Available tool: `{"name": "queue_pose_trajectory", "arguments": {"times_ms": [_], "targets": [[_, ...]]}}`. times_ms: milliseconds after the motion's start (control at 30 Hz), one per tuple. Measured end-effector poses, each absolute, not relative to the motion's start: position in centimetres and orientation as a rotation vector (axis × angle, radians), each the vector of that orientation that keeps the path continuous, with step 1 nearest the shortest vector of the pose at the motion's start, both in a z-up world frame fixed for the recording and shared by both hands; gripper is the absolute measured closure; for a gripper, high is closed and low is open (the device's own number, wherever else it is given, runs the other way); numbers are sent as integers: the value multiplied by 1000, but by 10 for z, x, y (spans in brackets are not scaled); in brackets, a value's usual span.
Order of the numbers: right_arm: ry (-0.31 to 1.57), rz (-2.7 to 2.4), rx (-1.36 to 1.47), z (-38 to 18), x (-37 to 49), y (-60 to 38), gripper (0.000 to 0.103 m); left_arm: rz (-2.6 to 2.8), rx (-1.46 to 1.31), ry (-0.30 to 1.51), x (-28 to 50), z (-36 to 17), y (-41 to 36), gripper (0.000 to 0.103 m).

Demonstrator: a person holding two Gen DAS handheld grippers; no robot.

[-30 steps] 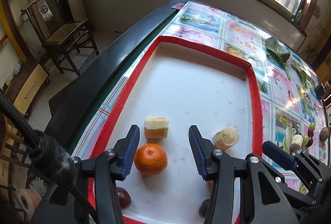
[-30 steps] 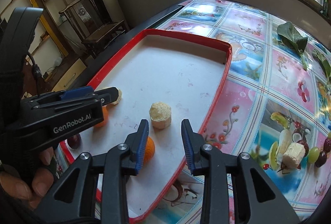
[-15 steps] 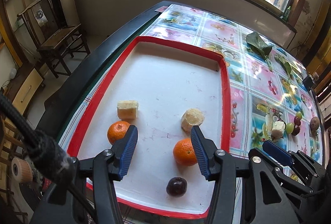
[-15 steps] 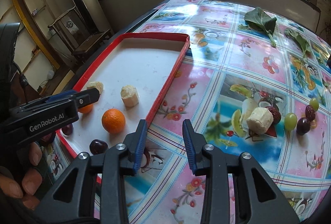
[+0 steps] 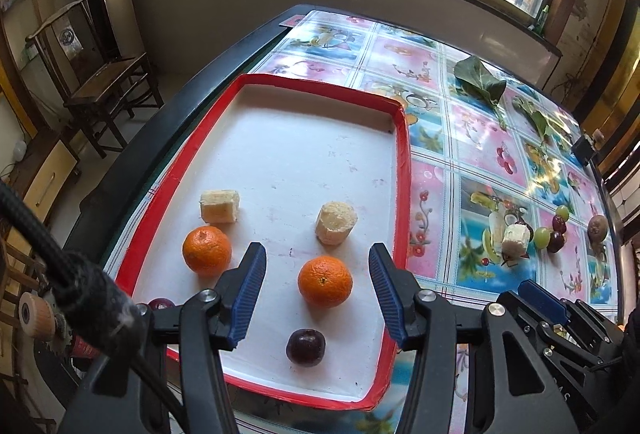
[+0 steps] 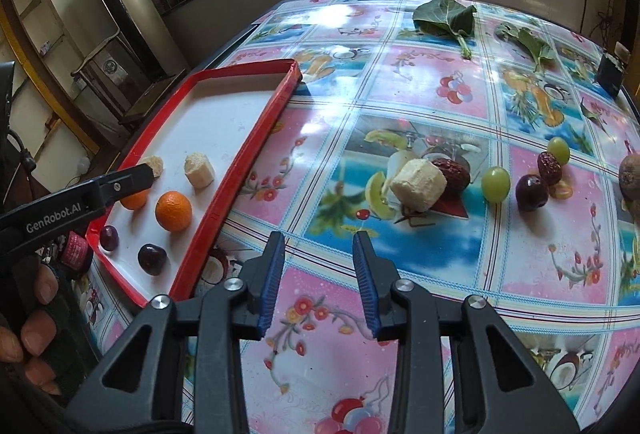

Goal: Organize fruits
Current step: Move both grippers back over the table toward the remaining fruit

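On left tool [image 6: 76, 199], white "GenRobot.AI" lettering [image 6: 54, 220], readable

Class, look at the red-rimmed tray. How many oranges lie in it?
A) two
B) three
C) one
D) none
A: two oranges sit in the red-rimmed tray, one orange near its left rim and another orange nearer the middle.

A glossy, printed plastic cloth covers the table [image 6: 400, 81]; the red-rimmed tray [image 5: 402, 169] looks matt white, and the chair [image 5: 104, 89] is dark wood.
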State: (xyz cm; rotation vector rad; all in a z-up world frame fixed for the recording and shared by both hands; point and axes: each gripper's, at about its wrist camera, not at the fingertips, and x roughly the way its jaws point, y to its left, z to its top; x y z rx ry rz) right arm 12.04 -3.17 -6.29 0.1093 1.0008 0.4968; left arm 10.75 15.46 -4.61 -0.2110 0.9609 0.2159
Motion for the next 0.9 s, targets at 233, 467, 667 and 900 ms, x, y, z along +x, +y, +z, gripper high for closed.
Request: {"name": "queue_pose_trajectory", "arguments": {"times_ms": [233, 467, 667, 900], "targets": [[1003, 467, 132, -67, 116, -51, 65, 194, -224, 969, 103, -47, 144, 49], [1003, 394, 176, -74, 111, -91, 64, 140, -216, 979, 101, -47, 120, 47], [1012, 323, 230, -84, 106, -130, 65, 74, -184, 993, 101, -49, 89, 45], [1007, 263, 267, -88, 105, -165, 65, -19, -140, 1008, 106, -57, 47, 45]]}}
